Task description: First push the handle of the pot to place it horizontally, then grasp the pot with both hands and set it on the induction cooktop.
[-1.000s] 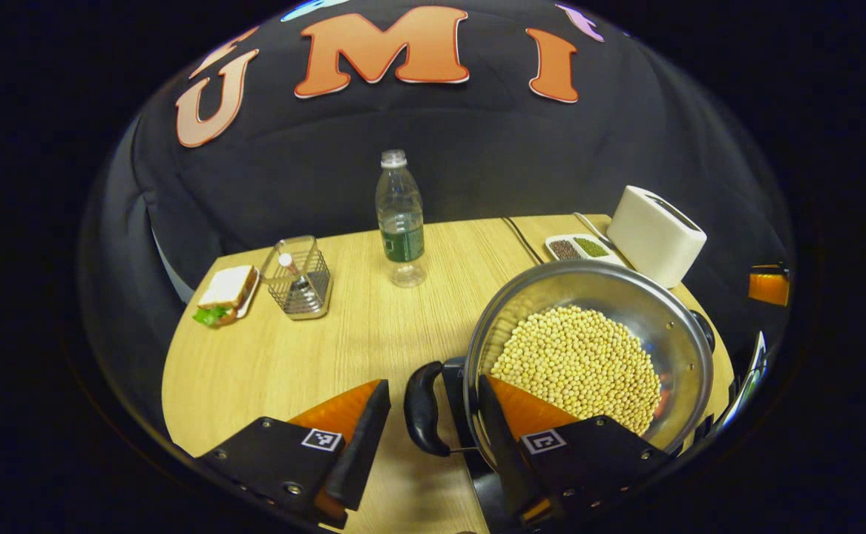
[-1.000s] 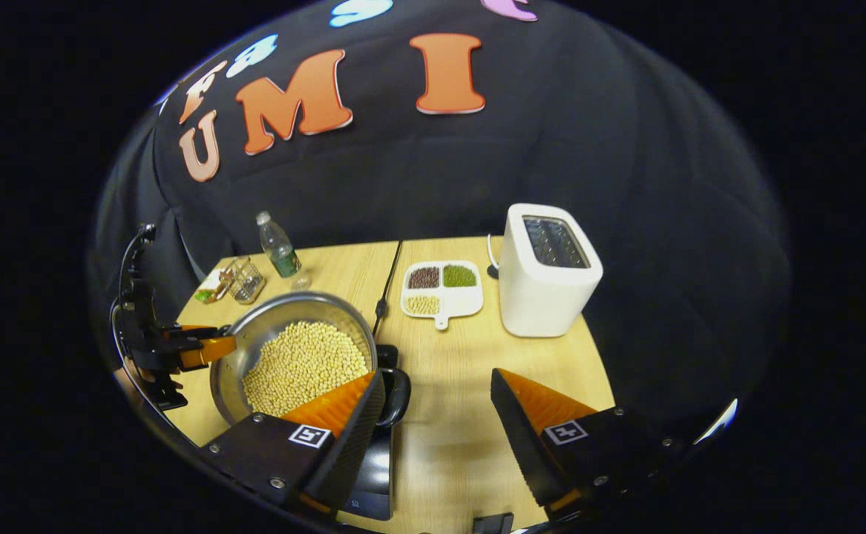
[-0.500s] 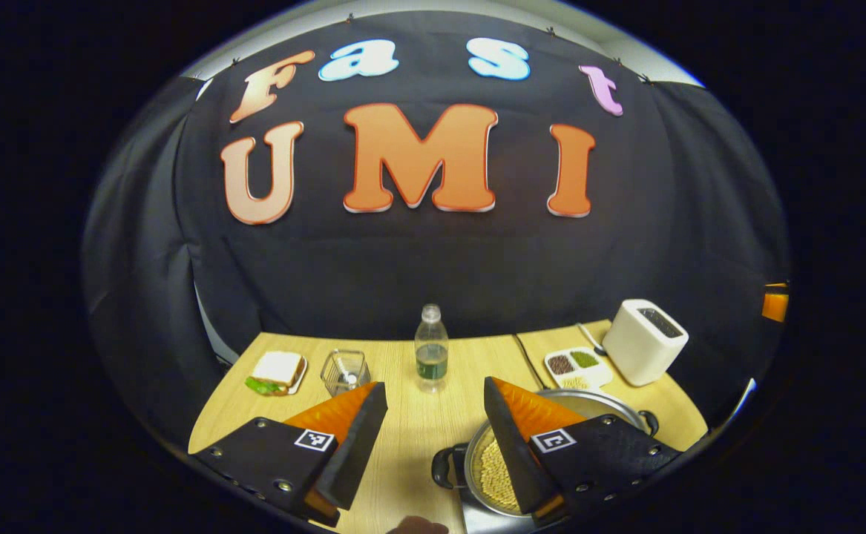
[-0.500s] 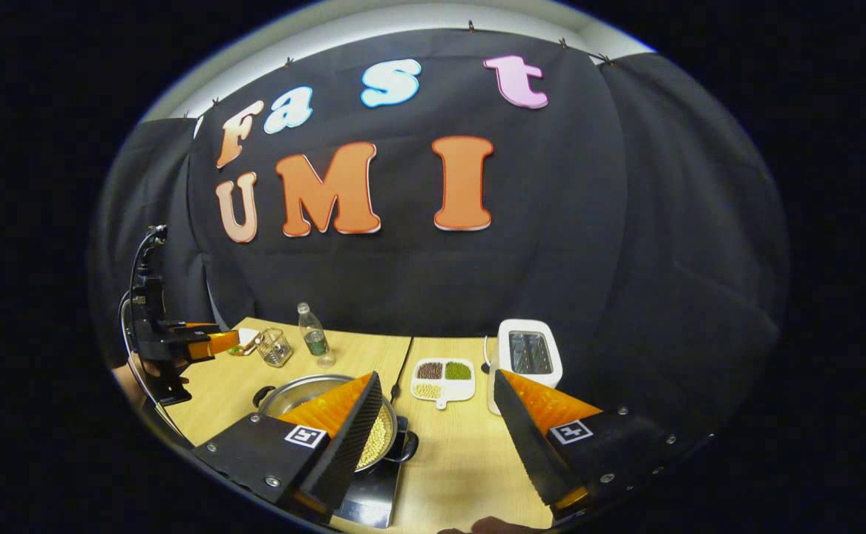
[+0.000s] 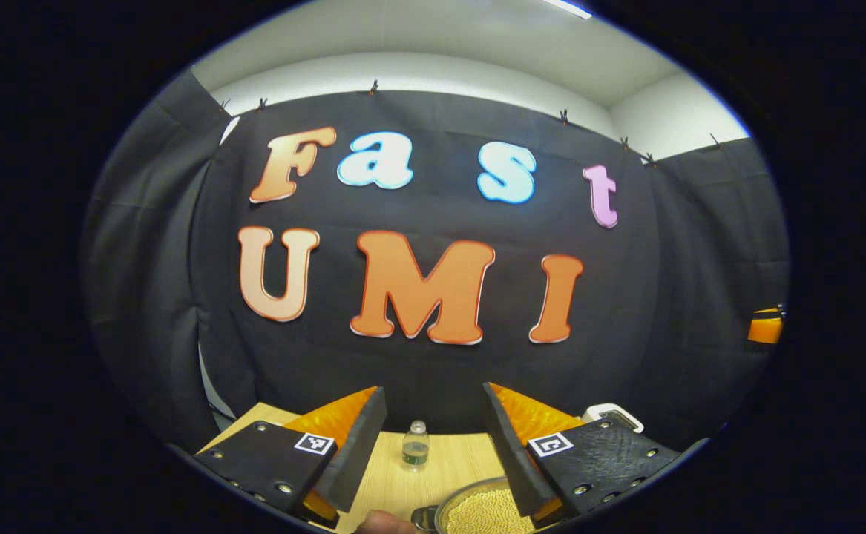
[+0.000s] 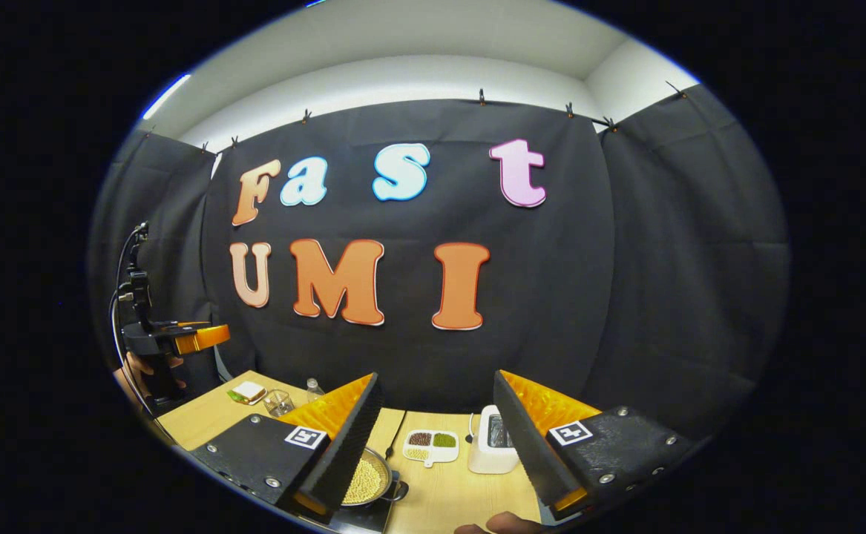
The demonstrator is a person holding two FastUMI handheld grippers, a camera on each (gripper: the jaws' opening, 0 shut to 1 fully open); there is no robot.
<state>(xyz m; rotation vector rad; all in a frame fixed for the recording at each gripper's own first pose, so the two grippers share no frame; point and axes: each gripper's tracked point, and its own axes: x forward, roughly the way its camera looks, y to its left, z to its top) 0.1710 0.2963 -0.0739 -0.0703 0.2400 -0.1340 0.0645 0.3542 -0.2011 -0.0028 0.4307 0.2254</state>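
Both your tongs are up and pointed at the booth wall, nothing between the fingers. Left tongs (image 5: 430,437) gape apart; right tongs (image 6: 438,437) too. The pot (image 6: 367,480), full of pale beans, sits low on the surface (image 6: 447,497), on what looks like the dark cooktop (image 6: 362,515) at the near edge, though that part is cropped. One black side handle (image 6: 398,491) sticks out toward the sorting tray (image 6: 430,446). I judge the placement done: open, lifted tongs fit a release and pull-back. Toaster (image 6: 490,445) stands just beyond, bottle (image 5: 415,451) farther back. Your left tongs also show far left in the right gripper view, held in a hand.
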